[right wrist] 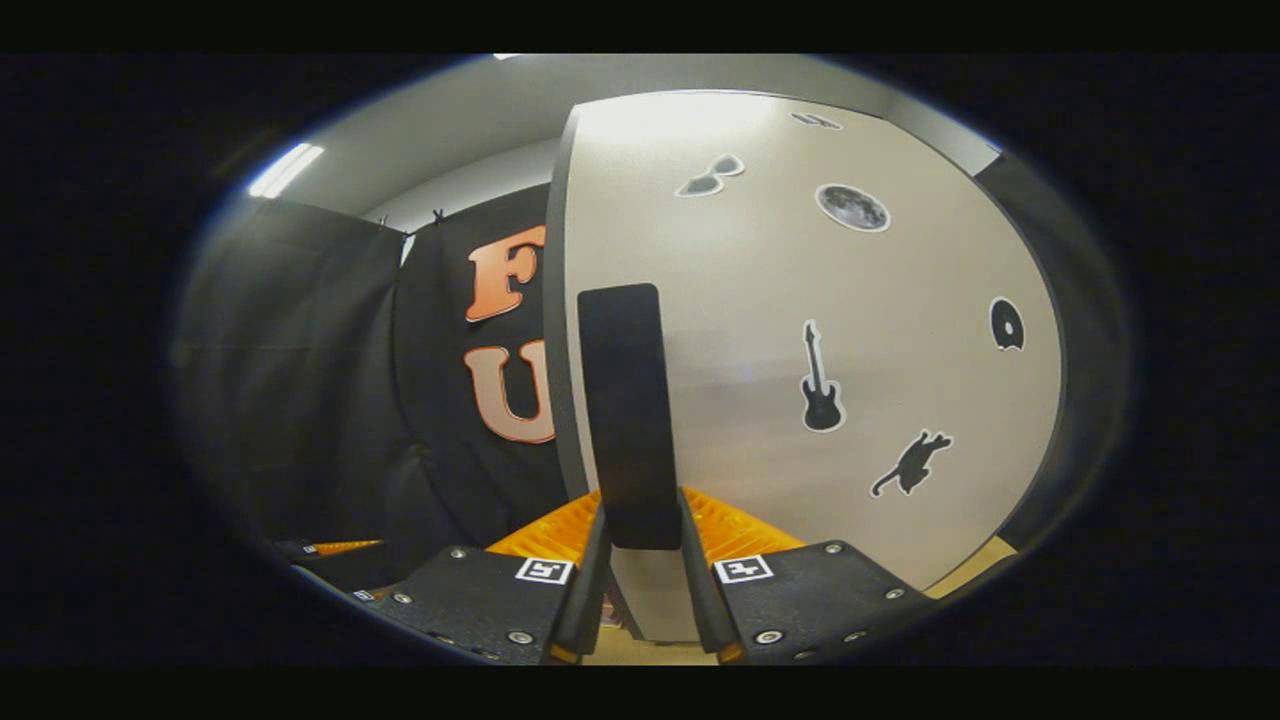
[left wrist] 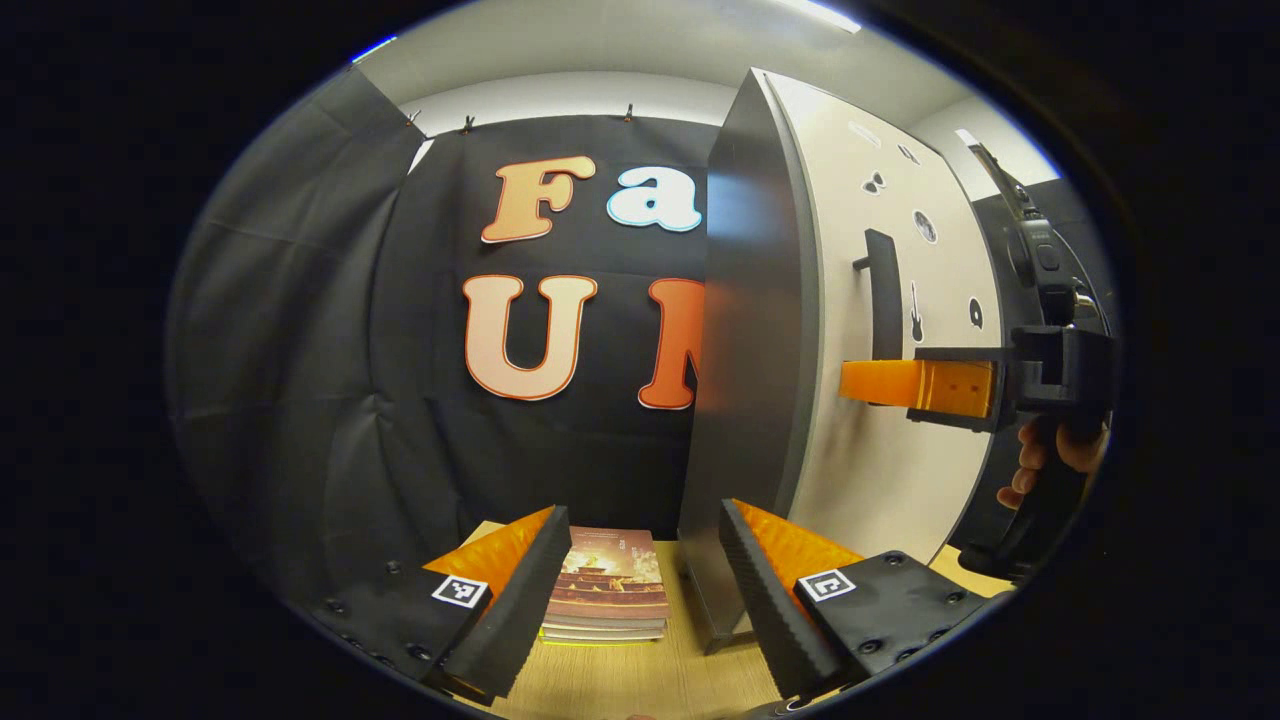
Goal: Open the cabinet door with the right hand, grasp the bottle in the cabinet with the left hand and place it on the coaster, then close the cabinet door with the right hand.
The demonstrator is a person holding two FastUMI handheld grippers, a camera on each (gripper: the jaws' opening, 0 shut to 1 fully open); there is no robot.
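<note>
The cabinet (left wrist: pixel 750 350) stands on the table with its grey side toward me and its white door (left wrist: pixel 900 470) to the right. A black vertical handle (right wrist: pixel 628 400) is fixed near the left edge of the door (right wrist: pixel 800 300). In the right gripper view, my right gripper (right wrist: pixel 642 500) is shut on the lower part of that handle, one finger on each side. In the left gripper view, the right gripper (left wrist: pixel 915 385) reaches in from the right, held by a hand (left wrist: pixel 1040 460). My left gripper (left wrist: pixel 642 510) hangs open in front of the cabinet's corner, holding nothing.
A stack of books (left wrist: pixel 610 590) lies on the wooden table (left wrist: pixel 620 680), left of the cabinet's base and between my left fingers. Black cloth walls close off the back and left. Small dark stickers dot the door.
</note>
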